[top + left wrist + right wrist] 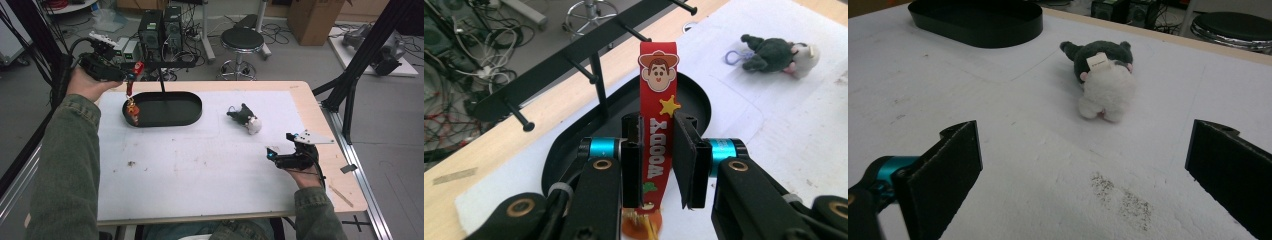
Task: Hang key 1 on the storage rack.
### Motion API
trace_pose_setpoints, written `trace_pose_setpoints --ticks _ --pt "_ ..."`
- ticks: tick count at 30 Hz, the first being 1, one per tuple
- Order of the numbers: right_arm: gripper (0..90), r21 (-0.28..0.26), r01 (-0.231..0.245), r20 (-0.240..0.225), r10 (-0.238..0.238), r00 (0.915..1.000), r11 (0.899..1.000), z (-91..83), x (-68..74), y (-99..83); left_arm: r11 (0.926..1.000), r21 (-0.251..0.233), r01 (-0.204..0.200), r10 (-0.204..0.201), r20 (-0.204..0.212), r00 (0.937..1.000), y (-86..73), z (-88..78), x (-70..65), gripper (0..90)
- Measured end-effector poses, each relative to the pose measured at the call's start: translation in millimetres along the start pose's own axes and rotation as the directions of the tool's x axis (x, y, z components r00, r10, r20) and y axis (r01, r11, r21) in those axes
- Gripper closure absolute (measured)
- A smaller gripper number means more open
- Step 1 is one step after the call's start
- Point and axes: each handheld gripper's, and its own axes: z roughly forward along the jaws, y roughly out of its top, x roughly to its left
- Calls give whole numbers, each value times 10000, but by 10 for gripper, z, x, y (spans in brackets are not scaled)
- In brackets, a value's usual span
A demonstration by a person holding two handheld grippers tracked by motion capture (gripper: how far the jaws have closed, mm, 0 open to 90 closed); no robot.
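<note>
My left gripper (131, 75) (658, 125) is raised over the left end of a black oval tray (192, 102) (696, 95) and is shut on a red Woody strap keychain (130, 89) (658, 115). The strap stands up between the jaws, and an orange charm (132, 112) dangles below into the tray. A black peg rack (162, 80) (589, 47) rises from the tray just beyond the strap. My right gripper (280, 144) (1083, 135) rests open low over the white mat, with a grey and white plush toy (246, 119) (1104, 75) (776, 52) lying a short way ahead of it.
The table's wooden edge (327, 150) lies close to the right of my right gripper. Black frame struts (350, 85) stand off the table's right corner. A stool (241, 40) and computer gear (160, 30) sit beyond the far edge. A dirt smudge (1120, 197) marks the mat.
</note>
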Motion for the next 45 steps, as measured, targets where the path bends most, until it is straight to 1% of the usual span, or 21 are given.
trace_pose_setpoints --ticks 4,5,6,7,9,12,16,18,19,22,23,25,28,29,32,33,35,40,42,43,45 --pt "7 7 22 21 -22 10000 10000 -14 13 -2 9997 -226 46 -49 -107 9999 36 43 76 751" --pt "6 4 28 63 -28 10000 10000 -13 14 -2 9971 -741 191 -194 -41 9998 58 64 124 751" --pt "6 4 28 63 -28 10000 10000 -13 14 -2 9971 -741 191 -194 -41 9998 58 64 124 750" --pt "7 57 -16 35 15 10000 10000 -9 13 -5 9943 -1056 165 -198 -301 9994 83 86 137 751" --pt "7 126 12 28 -12 10000 9999 3 10 -7 9932 -1158 112 -162 -425 9990 122 129 147 750" --pt "7 213 158 16 -158 9999 9996 26 -7 -12 9939 -1102 106 -158 -465 9988 156 170 151 751" --pt "7 277 140 33 -141 9999 9995 24 -15 -17 9938 -1104 121 -181 -530 9984 170 228 149 751" --pt "7 281 103 18 -103 9999 9996 11 -13 -22 9951 -986 88 -143 -549 9984 176 266 146 751" --pt "7 263 129 2 -129 9999 9996 1 -25 -30 9927 -1195 149 -218 -572 9981 192 292 138 751" --pt "7 240 84 -39 -83 10000 9997 3 -37 -35 9923 -1235 131 -190 -466 9987 237 307 124 751" --pt "7 268 14 -70 -12 10000 9996 6 -39 -36 9956 -927 -128 79 -524 9986 309 344 103 751" --pt "7 274 -21 -111 24 9999 9996 11 -35 -35 9960 -858 -255 200 -645 9977 362 367 87 751" --pt "7 306 32 -113 -29 9999 9995 15 -39 -38 9959 -870 -252 193 -674 9975 420 386 75 751" --pt "7 319 12 -140 -8 9999 9995 16 -40 -41 9970 -709 -307 249 -813 9964 474 423 68 751" --pt "7 328 26 -130 -21 9999 9995 20 -42 -43 9976 -615 -317 256 -981 9948 508 453 75 751" --pt "7 389 24 -137 -19 9999 9992 21 -46 -49 9967 -773 -256 174 -1044 9944 526 465 97 751" --pt "7 397 -4 -113 9 9999 9992 14 -54 -59 9964 -826 -181 100 -980 9951 531 472 117 750" --pt "7 435 -171 -43 173 9998 9989 -15 -78 -82 9958 -908 -91 -20 -1214 9926 533 542 166 750" --pt "7 490 -140 -5 141 9999 9987 -20 -88 -94 9941 -1084 -13 -108 -1111 9937 533 557 169 750" --pt "7 506 -169 -13 170 9999 9986 -22 -91 -98 9925 -1224 -43 -98 -1139 9934 538 569 160 750" --pt "7 591 -202 1 202 9998 9980 -16 -103 -112 9904 -1364 -205 11 -1408 9900 569 591 150 750"
